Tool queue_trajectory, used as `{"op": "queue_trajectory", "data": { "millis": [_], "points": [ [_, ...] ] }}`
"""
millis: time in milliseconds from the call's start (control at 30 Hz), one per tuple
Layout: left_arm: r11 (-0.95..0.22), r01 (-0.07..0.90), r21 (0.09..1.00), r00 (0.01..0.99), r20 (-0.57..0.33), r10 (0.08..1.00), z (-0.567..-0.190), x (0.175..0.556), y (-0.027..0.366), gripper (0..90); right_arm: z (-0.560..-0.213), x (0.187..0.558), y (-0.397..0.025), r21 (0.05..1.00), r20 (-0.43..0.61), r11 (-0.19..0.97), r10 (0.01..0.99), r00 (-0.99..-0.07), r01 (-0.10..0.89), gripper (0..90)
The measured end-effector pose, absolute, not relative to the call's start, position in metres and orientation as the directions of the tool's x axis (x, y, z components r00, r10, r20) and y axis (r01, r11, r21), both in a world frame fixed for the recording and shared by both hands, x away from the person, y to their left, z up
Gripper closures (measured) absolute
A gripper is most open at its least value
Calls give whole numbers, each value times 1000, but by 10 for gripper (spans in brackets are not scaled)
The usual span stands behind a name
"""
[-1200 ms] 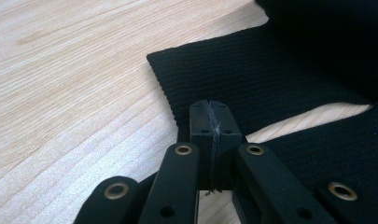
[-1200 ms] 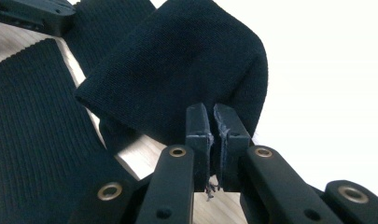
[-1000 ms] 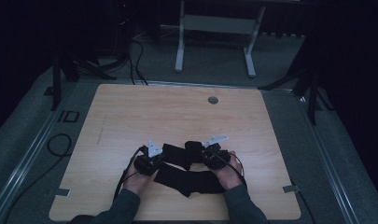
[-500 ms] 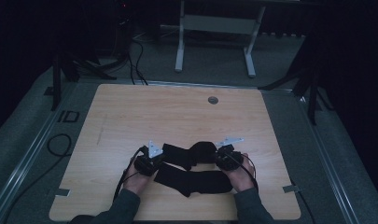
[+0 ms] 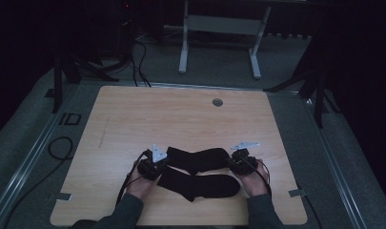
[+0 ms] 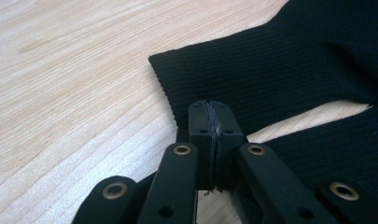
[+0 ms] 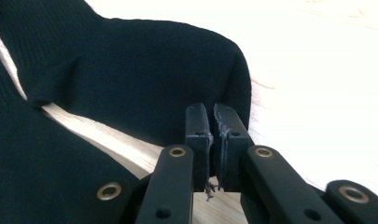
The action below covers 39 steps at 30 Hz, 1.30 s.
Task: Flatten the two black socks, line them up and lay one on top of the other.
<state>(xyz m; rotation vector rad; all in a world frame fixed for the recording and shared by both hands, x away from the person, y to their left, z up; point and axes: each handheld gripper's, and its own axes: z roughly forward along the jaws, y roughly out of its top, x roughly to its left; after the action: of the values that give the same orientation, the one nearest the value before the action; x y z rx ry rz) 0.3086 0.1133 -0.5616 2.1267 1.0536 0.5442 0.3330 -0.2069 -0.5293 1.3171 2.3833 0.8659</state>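
Two black socks lie on the wooden table (image 5: pixel 157 114) near its front edge. The upper sock (image 5: pixel 198 158) is stretched flat between my two grippers. My left gripper (image 5: pixel 155 164) is shut on its ribbed cuff edge (image 6: pixel 270 70), jaws pressed together (image 6: pixel 210 135). At the other end, my right gripper (image 5: pixel 236 162) is shut on the sock's rounded toe (image 7: pixel 144 79), its jaws (image 7: pixel 212 135) almost touching with fibres between them. The lower sock (image 5: pixel 200 185) lies bent just in front of the first, between the person's hands, separated from it by a strip of bare wood.
A round grommet hole (image 5: pixel 217 102) sits near the table's far edge. Behind the table stands a grey metal frame (image 5: pixel 219 28). Cables (image 5: pixel 57 143) lie on the floor at the left. Tape marks (image 5: pixel 295 192) sit near the front corners.
My right gripper has moved to the right, drawing the bunched upper sock out straight. The left gripper has stayed in place.
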Motion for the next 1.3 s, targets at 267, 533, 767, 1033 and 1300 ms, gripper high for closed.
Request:
{"op": "queue_trajectory", "data": {
  "millis": [267,533,767,1033,1300],
  "points": [
    [-420,493,761,587,65,807,-559,307,114,820,-539,335,-208,597,13,414,852,-524,687,850],
    [-390,485,783,581,45,813,-554,306,119,741,-542,338,-218,585,40,364,879,-474,724,846],
    [-369,498,785,569,25,822,-552,306,123,684,-541,339,-225,583,60,343,886,-461,736,742],
    [-353,513,783,563,4,826,-550,307,126,663,-519,333,-227,660,58,352,857,-512,663,557],
    [-340,523,782,556,-10,831,-550,307,128,646,-505,331,-199,681,0,476,760,-650,556,521]
  ]
}}
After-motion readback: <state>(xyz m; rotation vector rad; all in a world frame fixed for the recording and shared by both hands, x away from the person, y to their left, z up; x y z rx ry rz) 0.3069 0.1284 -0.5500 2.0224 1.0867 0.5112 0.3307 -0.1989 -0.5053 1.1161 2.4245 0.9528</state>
